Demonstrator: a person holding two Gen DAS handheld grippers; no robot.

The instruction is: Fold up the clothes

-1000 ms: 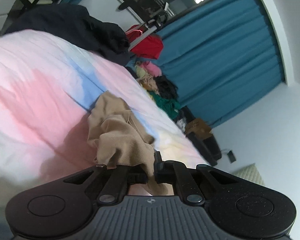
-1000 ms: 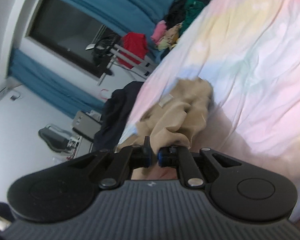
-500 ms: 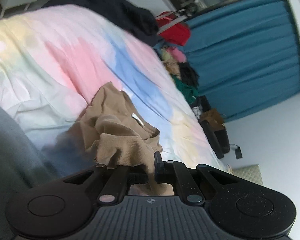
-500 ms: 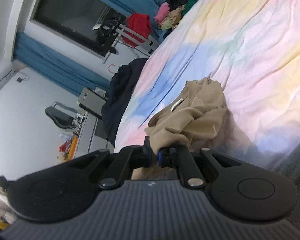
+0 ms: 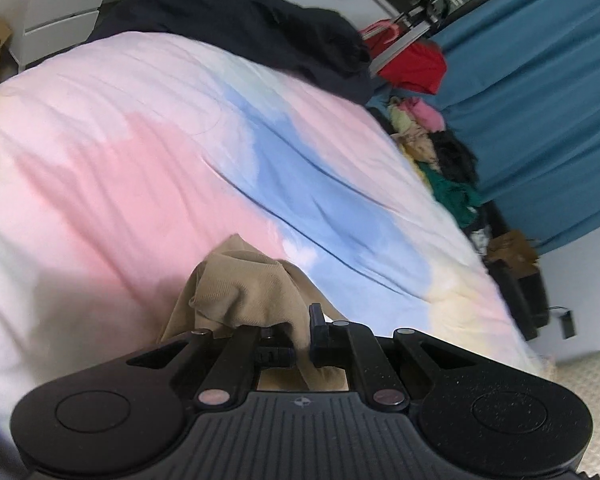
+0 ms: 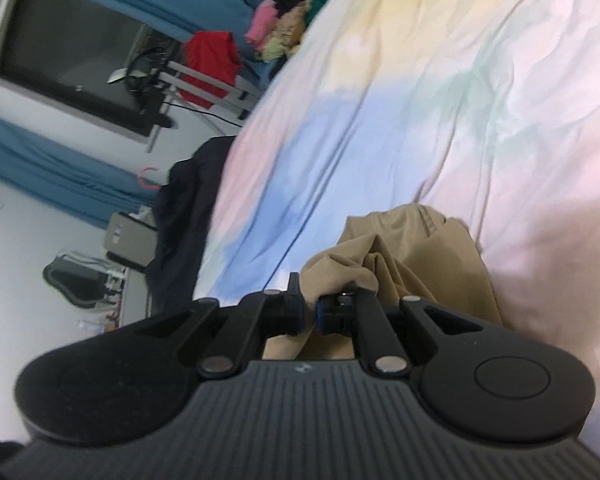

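A tan garment (image 5: 240, 284) hangs bunched over the pastel tie-dye bedspread (image 5: 140, 168). My left gripper (image 5: 298, 334) is shut on a fold of it, and the cloth drapes down between the fingers. In the right wrist view the same tan garment (image 6: 412, 260) is crumpled, with its far end touching the bedspread (image 6: 480, 100). My right gripper (image 6: 310, 312) is shut on another fold of it. The pinched edges are hidden by the fingers.
A dark navy garment (image 5: 260, 28) lies at the far end of the bed and shows in the right wrist view (image 6: 184, 216). A heap of coloured clothes (image 5: 440, 160) lies by the teal curtain (image 5: 540, 100). A red garment (image 6: 210, 64) hangs on a rack.
Both grippers have swung and lifted while holding the tan garment. The cloth now bunches closer to the fingers, with less of it spread on the bed. The views are blurred by motion.
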